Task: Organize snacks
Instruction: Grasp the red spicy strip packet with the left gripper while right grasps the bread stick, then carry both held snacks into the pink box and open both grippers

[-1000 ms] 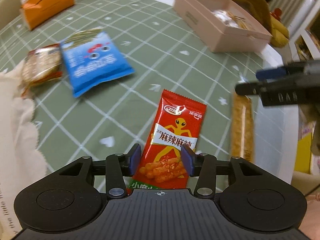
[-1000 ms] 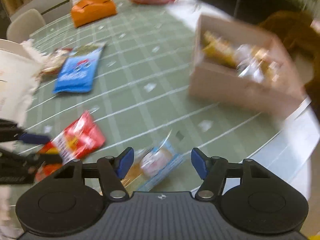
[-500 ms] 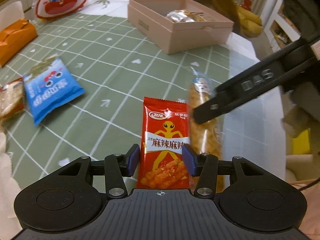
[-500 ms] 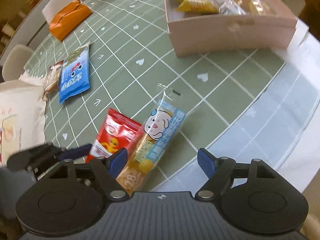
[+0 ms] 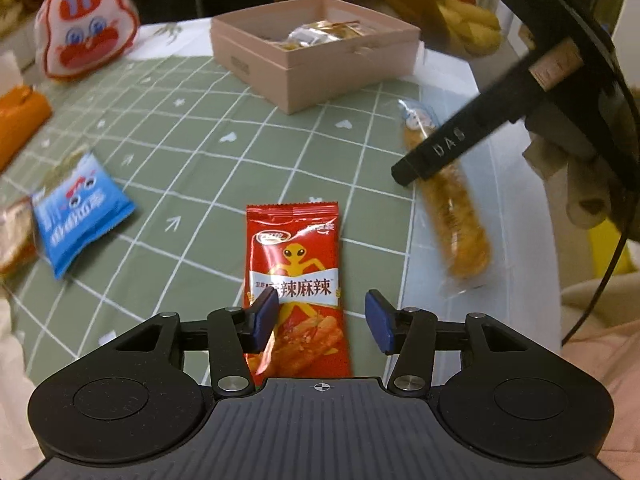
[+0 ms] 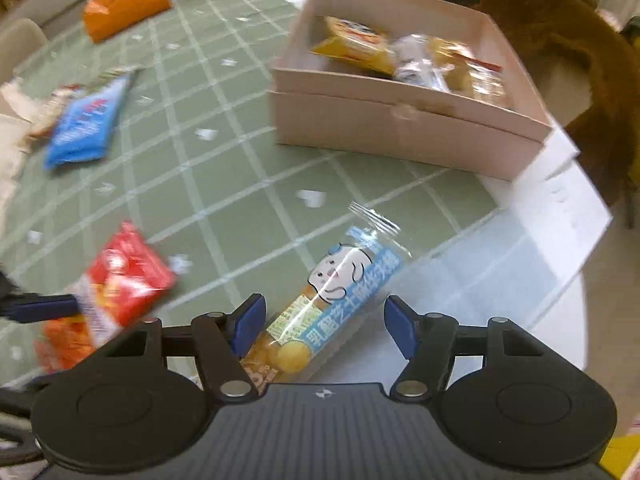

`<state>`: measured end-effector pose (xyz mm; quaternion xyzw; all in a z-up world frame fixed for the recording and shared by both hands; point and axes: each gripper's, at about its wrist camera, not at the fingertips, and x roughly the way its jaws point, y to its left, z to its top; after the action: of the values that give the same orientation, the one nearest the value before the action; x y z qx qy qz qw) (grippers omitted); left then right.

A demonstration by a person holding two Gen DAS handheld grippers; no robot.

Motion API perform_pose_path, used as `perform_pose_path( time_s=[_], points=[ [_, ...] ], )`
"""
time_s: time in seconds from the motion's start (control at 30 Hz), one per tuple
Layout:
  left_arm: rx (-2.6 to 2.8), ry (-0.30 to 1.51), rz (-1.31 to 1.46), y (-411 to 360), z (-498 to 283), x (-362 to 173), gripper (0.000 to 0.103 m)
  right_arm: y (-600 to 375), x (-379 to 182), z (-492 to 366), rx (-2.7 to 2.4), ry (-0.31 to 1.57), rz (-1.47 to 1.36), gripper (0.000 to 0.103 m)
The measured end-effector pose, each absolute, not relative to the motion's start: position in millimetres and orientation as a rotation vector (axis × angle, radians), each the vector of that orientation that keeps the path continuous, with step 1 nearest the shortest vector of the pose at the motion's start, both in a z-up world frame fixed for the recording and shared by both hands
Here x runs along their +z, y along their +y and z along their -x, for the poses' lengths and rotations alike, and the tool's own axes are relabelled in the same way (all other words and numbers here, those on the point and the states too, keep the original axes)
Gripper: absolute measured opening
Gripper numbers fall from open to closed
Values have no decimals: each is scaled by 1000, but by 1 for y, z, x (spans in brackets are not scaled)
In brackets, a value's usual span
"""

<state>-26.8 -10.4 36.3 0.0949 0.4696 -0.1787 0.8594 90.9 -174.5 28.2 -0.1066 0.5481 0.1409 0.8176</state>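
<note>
A red snack packet point(image 5: 296, 280) lies flat on the green checked tablecloth point(image 5: 192, 168). My left gripper point(image 5: 322, 318) is open, its jaws on either side of the packet's near end. A long clear-and-blue wrapped pastry stick point(image 6: 332, 292) lies near the table's edge. My right gripper point(image 6: 324, 326) is open around its near end. The pastry stick point(image 5: 452, 208) and the right gripper's finger point(image 5: 448, 152) also show in the left wrist view. The red packet point(image 6: 116, 288) shows blurred in the right wrist view. A pink open box point(image 6: 400, 120) holds several wrapped snacks.
A blue snack packet point(image 5: 76, 212) and a brown one point(image 5: 16, 236) lie at the left. An orange pack point(image 6: 124, 4) and a rabbit-face bag point(image 5: 84, 28) sit at the far side. The table edge point(image 6: 568, 240) runs close on the right.
The left gripper's jaws have opened wider around the red packet and the view has swung toward the pink box. The right gripper has come lower and closer over the pastry stick.
</note>
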Motion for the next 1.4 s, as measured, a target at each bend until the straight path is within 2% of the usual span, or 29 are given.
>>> perform_pose_path(
  time_s=[0.07, 0.13, 0.27, 0.37, 0.43, 0.57, 0.67, 0.7, 0.77, 0.8, 0.87, 0.97, 1.03, 1.1, 1.13, 1.27, 1.4],
  points=[
    [-385, 981, -211, -14, 28, 35, 66, -182, 28, -92, 302, 1193, 159, 74],
    [-408, 979, -207, -15, 30, 33, 73, -188, 30, -89, 305, 1196, 103, 75],
    [-339, 954, -201, -8, 29, 40, 67, -201, 41, -79, 320, 1198, 48, 77],
    [-312, 989, -190, -4, 20, 38, 67, -205, 45, -71, 330, 1209, 12, 83],
    [-311, 1034, -182, -4, 13, 32, 67, -202, 42, -71, 337, 1237, -11, 83],
    [-293, 1060, -173, -8, 4, 29, 74, -192, 31, -71, 310, 1237, -8, 84],
    [-283, 1078, -181, -14, 1, 29, 73, -181, 28, -67, 305, 1199, 61, 84],
    [-276, 1085, -181, -15, 1, 29, 71, -176, 27, -65, 310, 1181, 103, 82],
    [-258, 1096, -164, -15, 0, 31, 58, -170, 28, -61, 310, 1148, 175, 65],
    [-261, 1098, -147, -13, 1, 33, 56, -169, 29, -59, 317, 1136, 197, 60],
    [-267, 1100, -105, -10, 0, 34, 53, -172, 33, -60, 348, 1145, 182, 43],
    [-286, 1093, -89, -12, 4, 36, 50, -177, 41, -59, 389, 1152, 161, 31],
    [-297, 1084, -75, -13, 7, 38, 50, -182, 50, -55, 406, 1132, 157, 29],
    [-305, 1067, -57, -14, 8, 43, 49, -189, 64, -52, 423, 1103, 144, 22],
    [-309, 1055, -50, -14, 7, 46, 49, -193, 71, -52, 430, 1090, 135, 15],
    [-321, 974, -10, -15, -3, 75, 49, -208, 106, -56, 443, 1017, 90, 13],
    [-310, 919, 12, -18, -18, 100, 49, -215, 130, -66, 477, 986, 95, 14]
  ],
)
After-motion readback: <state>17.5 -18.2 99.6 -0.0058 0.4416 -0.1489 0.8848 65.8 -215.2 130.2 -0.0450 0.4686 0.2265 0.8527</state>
